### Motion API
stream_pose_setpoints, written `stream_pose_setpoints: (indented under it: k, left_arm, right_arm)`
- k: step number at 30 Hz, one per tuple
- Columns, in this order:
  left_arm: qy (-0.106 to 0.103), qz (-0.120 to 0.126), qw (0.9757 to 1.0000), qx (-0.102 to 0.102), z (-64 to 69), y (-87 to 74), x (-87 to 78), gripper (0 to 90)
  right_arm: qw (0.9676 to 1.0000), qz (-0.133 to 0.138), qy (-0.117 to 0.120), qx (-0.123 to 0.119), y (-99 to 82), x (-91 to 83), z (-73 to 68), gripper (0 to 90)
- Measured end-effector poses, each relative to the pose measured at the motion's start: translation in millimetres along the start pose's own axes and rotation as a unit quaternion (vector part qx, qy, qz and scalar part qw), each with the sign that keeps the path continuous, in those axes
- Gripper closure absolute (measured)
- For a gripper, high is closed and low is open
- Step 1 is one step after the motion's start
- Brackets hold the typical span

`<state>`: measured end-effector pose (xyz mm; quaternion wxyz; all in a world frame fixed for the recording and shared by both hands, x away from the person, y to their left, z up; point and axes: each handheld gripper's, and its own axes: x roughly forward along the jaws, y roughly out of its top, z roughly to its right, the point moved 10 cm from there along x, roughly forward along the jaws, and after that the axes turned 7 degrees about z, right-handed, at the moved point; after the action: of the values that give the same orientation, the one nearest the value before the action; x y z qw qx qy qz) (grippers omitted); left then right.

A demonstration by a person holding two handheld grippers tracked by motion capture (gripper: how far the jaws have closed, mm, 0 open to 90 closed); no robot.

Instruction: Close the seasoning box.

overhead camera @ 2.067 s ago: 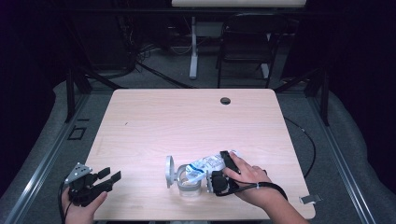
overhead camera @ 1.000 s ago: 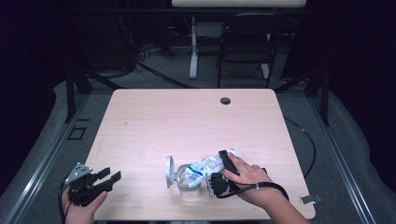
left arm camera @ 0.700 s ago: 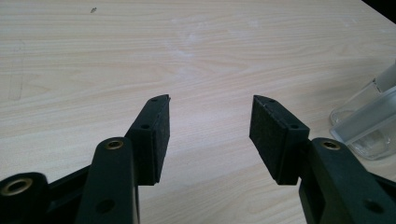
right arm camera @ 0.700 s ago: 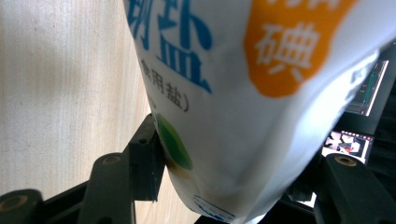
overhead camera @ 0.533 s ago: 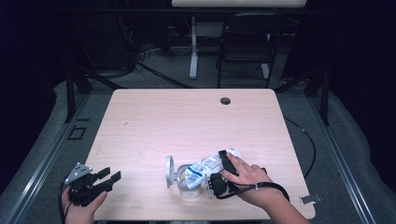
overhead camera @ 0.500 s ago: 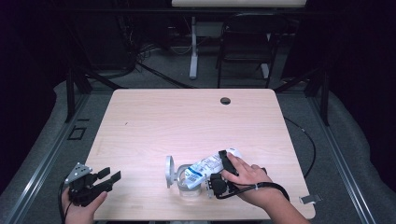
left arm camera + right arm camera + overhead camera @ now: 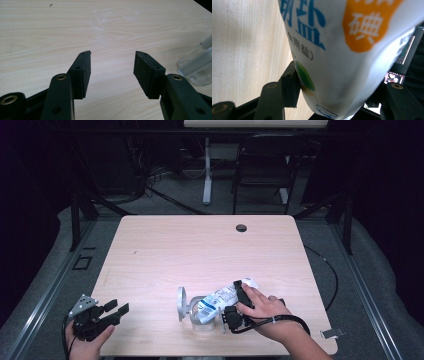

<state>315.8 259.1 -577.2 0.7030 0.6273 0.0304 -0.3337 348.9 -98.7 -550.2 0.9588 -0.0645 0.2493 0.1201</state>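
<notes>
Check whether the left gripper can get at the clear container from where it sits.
Probably yes: the left gripper is open, bare table lies between it and the clear container; the salt bag occupies its mouth.

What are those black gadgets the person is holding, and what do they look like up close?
Two black handheld grippers. The left gripper carries a grey three-cornered plate; its two jaws have flat textured pads and brass-ringed screw holes. A black cable loops from the right gripper.
</notes>
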Motion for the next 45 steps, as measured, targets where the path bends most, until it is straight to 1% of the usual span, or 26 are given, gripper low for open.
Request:
stream_pose_setpoints:
  k: [2, 5, 6, 9, 45]
  left_arm:
    - [0.000, -0.001, 1.0000, 0.000, 0.1, -0.2, 0.0, 48.2]
    - [0.000, -0.002, 1.0000, 0.001, 0.2, -0.3, -0.1, 48.2]
    - [0.000, -0.002, 1.0000, 0.001, 0.1, -0.3, -0.1, 48.2]
    - [0.000, -0.001, 1.0000, 0.000, -0.1, -0.5, 0.1, 48.2]
    - [0.004, -0.002, 1.0000, -0.004, -2.9, -1.8, 0.1, 47.8]
  right_arm:
    - [1.0000, 0.005, -0.001, 0.003, 0.6, 0.9, -0.6, 42.8]
    - [1.0000, -0.001, 0.000, -0.001, 0.0, -0.1, 0.2, 42.8]
    - [1.0000, 0.005, 0.000, 0.003, 0.6, 0.9, -0.5, 42.8]
    - [1.0000, 0.005, -0.001, 0.000, 0.8, 0.9, -0.2, 42.8]
    - [1.0000, -0.001, 0.006, -0.006, 0.9, 0.7, 0.4, 42.9]
